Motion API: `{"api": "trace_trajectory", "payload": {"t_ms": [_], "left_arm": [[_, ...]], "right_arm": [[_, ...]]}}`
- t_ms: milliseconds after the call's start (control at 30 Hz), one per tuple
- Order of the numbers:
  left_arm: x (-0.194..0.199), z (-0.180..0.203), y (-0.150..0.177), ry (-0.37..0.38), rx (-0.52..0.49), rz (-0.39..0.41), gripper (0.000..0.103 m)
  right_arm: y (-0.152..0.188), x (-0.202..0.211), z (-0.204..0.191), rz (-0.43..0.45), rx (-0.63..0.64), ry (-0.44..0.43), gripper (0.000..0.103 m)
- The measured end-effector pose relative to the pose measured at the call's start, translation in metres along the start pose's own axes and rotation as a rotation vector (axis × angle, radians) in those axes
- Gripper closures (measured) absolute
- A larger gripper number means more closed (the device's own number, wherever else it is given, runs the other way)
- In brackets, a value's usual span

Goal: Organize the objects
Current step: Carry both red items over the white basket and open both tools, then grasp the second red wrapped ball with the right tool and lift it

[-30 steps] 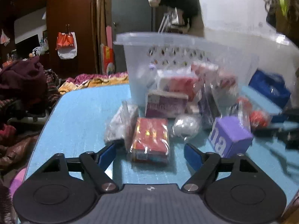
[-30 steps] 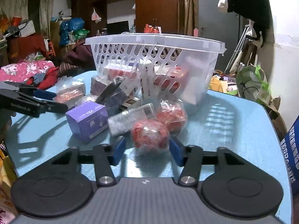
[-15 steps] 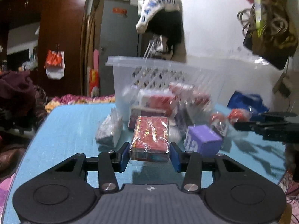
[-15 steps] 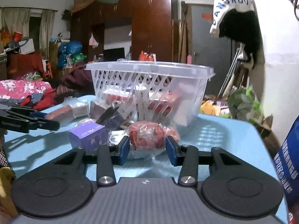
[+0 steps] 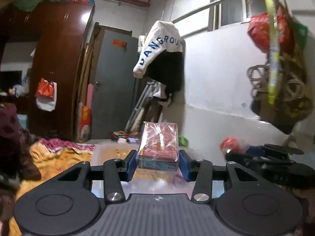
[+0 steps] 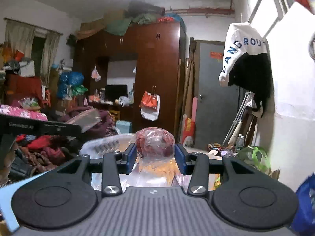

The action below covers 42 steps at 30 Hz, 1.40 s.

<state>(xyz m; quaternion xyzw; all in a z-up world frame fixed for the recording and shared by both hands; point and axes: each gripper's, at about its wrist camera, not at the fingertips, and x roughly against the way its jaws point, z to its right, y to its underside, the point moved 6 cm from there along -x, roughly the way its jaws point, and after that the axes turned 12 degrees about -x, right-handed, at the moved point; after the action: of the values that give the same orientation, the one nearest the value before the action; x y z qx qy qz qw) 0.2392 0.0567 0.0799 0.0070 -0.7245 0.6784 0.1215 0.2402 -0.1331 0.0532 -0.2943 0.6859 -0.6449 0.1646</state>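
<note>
Two grippers are seen, each carrying one thing. Between the jaws of the left gripper [image 5: 157, 162] one red box [image 5: 159, 144] wrapped in clear film is clamped, its sides pressed by the two blue pads [image 5: 131, 164]; the box stands out forward of the jaws, tilted slightly upward. Between the jaws of the right gripper [image 6: 155, 157] one red bundle [image 6: 155, 142] in a clear plastic bag is gripped, with loose bag film hanging below the jaws. Both things are held lifted above one pale plastic basket [image 6: 110, 143], whose rim is seen just below and ahead of the right jaws; in the left wrist view the same basket [image 5: 110, 149] appears blurred beneath the jaws. To the right of the left jaws, the right gripper [image 5: 232, 153] is seen from the side with its red bundle [image 5: 230, 144] at its tip. To the left of the right jaws, the left gripper [image 6: 79, 129] is seen side-on with its wrapped box [image 6: 84, 119], blurred. Ahead of both jaws, one white hooded jacket [image 5: 159, 47] with blue lettering is hung on the wall, and one dark wooden wardrobe [image 6: 157, 74] and one grey door [image 5: 114, 82] are seen beyond.
</note>
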Motion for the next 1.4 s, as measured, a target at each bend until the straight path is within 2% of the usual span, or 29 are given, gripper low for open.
{"api": "trace_trajectory", "payload": {"t_ms": [33,67,100,133,167,200,233,300,367,400,467,533,600,700,767,833,867,900,1133,1200,1233,1300,1400], "left_arm": [[-0.009,0.001,-0.006,-0.018,-0.015,-0.001,0.053],[-0.019,0.005,-0.008,-0.037,-0.049,-0.014,0.037],[-0.032,0.007,-0.005,-0.066,-0.093,-0.054,0.026],[-0.039,0.006,-0.002,-0.1,-0.105,-0.075,0.023],[-0.041,0.004,0.002,-0.122,-0.097,-0.08,0.024],[-0.034,0.0,0.007,-0.114,-0.069,-0.07,0.024],[-0.019,-0.004,0.012,-0.074,-0.025,-0.033,0.024],[0.014,-0.011,0.025,-0.022,0.006,0.033,0.023],[0.04,-0.018,0.047,-0.067,-0.002,0.021,0.015],[0.044,-0.021,0.059,-0.092,-0.011,-0.01,0.015],[0.039,-0.031,0.087,-0.129,0.005,-0.099,0.015],[0.026,-0.043,0.111,-0.139,0.047,-0.186,0.015],[0.014,-0.052,0.129,-0.135,0.089,-0.258,0.015],[0.009,-0.065,0.143,-0.135,0.099,-0.297,0.015],[0.003,-0.067,0.147,-0.134,0.1,-0.318,0.015],[0.0,-0.065,0.152,-0.119,0.101,-0.346,0.015],[-0.003,-0.064,0.153,-0.113,0.095,-0.354,0.015],[-0.002,-0.065,0.156,-0.111,0.088,-0.359,0.015],[-0.016,-0.06,0.166,-0.122,0.066,-0.418,0.016],[-0.02,-0.056,0.168,-0.11,0.059,-0.434,0.036],[-0.019,-0.053,0.167,-0.11,0.041,-0.436,0.067],[-0.015,-0.049,0.166,-0.117,0.034,-0.425,0.065],[0.004,-0.039,0.159,-0.101,0.041,-0.326,0.065]], "right_arm": [[-0.007,-0.015,0.001,-0.024,0.003,0.009,0.057],[-0.01,-0.025,0.003,-0.037,0.006,0.019,0.056],[-0.011,-0.038,0.004,-0.06,0.012,0.028,0.051],[-0.009,-0.045,0.005,-0.089,0.007,0.036,0.039],[-0.007,-0.046,0.008,-0.099,-0.011,0.049,0.034],[-0.006,-0.038,0.01,-0.078,-0.033,0.051,0.023],[-0.004,-0.024,0.013,-0.048,-0.045,0.041,0.011],[0.006,0.011,0.022,0.01,-0.068,0.018,0.003],[0.028,0.036,0.033,0.005,-0.1,0.008,0.003],[0.042,0.038,0.039,-0.03,-0.122,0.01,0.003],[0.075,0.023,0.051,-0.15,-0.153,0.029,0.007],[0.097,-0.001,0.059,-0.252,-0.151,0.067,0.029],[0.107,-0.02,0.066,-0.309,-0.18,0.071,0.043],[0.115,-0.039,0.067,-0.365,-0.179,0.066,0.044],[0.12,-0.045,0.062,-0.396,-0.194,0.027,0.044],[0.125,-0.047,0.056,-0.419,-0.182,0.011,0.046],[0.132,-0.044,0.053,-0.429,-0.172,0.012,0.05],[0.136,-0.04,0.053,-0.435,-0.166,0.01,0.063],[0.139,-0.01,0.062,-0.354,-0.202,0.031,0.064],[0.134,-0.003,0.062,-0.309,-0.204,0.035,0.064],[0.134,0.0,0.062,-0.3,-0.195,0.042,0.064],[0.132,0.003,0.059,-0.282,-0.185,0.049,0.064],[0.127,0.006,0.055,-0.246,-0.164,0.056,0.064]]}}
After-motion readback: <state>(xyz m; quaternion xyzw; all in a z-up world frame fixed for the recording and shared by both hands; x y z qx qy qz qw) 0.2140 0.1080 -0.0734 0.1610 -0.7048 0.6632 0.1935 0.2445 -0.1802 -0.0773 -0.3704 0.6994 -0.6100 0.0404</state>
